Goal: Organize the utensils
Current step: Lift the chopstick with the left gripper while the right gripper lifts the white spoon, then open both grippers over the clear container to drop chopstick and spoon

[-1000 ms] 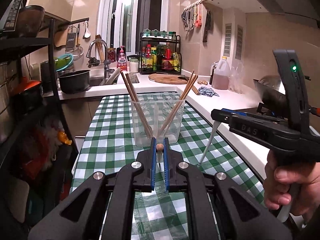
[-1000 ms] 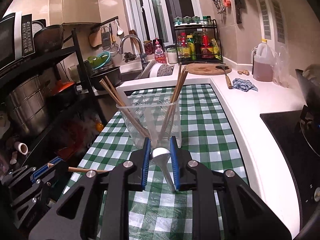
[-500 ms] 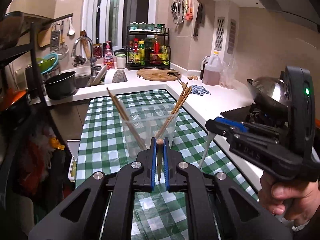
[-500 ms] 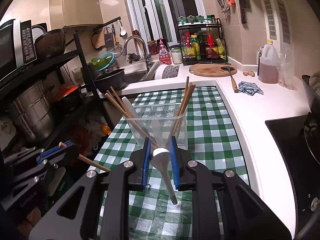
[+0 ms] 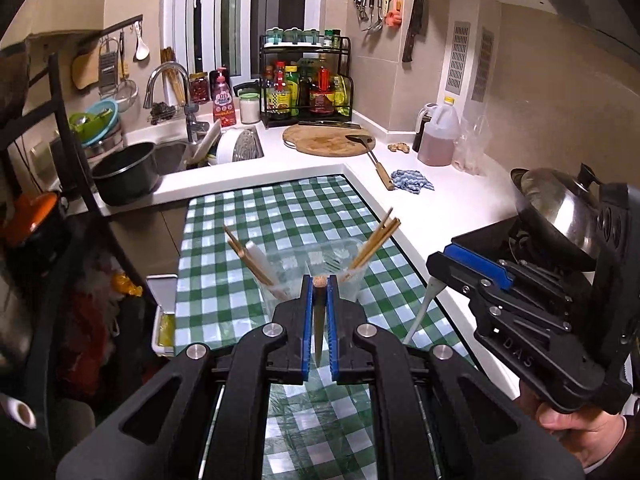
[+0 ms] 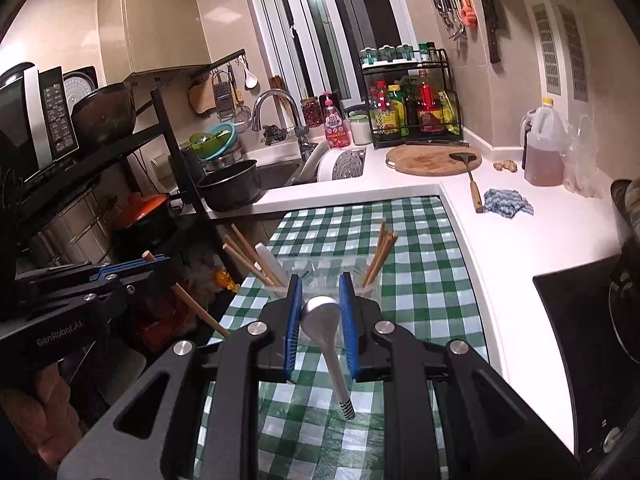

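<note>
left gripper [image 5: 319,294]: blue pads clamped on a wooden chopstick [image 5: 318,320]; the stick runs steeply down between the pads, round end on top; also seen from the side in the right wrist view [image 6: 132,270], stick slanting down out of it
right gripper [image 6: 320,312]: closed on a grey spoon [image 6: 326,328]; bowl end up between the pads, handle hanging down with a striped tip; in the left wrist view [image 5: 466,264] the spoon's pale handle points down below it
right hand [image 5: 580,436]: wrapped round the gripper's grip, low right corner
container [image 5: 312,268]: clear plastic cup, upright on the green checked cloth [image 5: 280,216], straight ahead of both grippers, partly hidden behind the left gripper's tips
in container, left side: leaning chopsticks [image 5: 248,260] plus a white flat handle [image 5: 262,262], tilted left
in container, right side: bundle of chopsticks [image 5: 376,240] tilted right
desk [image 5: 448,200]: white counter wrapping round the cloth on the far and right sides
on desk: round cutting board [image 5: 328,140] with a spatula [image 5: 370,152] resting over its edge, blue rag [image 5: 412,181] near the spatula handle, oil jug [image 5: 438,136] by the wall, spice rack [image 5: 306,80] in the corner
sink area: faucet [image 5: 166,84], black pot [image 5: 126,170] at the counter's left end
stove side: steel wok [image 5: 556,216] behind the right gripper
</note>
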